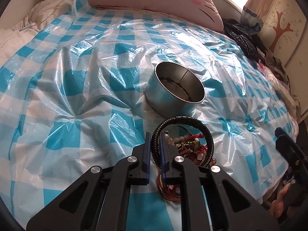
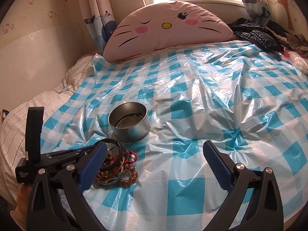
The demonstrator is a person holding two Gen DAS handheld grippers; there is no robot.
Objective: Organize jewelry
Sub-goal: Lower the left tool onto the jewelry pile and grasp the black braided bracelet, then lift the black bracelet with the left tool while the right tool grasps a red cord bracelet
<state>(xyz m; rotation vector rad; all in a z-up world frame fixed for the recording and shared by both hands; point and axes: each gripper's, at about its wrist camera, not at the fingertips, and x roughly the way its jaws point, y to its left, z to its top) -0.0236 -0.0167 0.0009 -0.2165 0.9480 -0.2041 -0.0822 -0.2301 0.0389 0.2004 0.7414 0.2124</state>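
A black braided bracelet rises out of a pile of beaded and red-cord jewelry on the blue-checked plastic sheet. My left gripper is shut on the bracelet's left side, with its blue pads pressing the braid. Just beyond the pile stands an open round metal tin with nothing visible inside. In the right wrist view, my right gripper is open above bare sheet, to the right of the jewelry pile and nearer than the tin. Its left finger hides part of the pile.
A large pink cat-face pillow leans at the head of the bed. A black jacket and other clothes lie at the far right corner. A white duvet edges the sheet on the left. A hand holds the right gripper's body.
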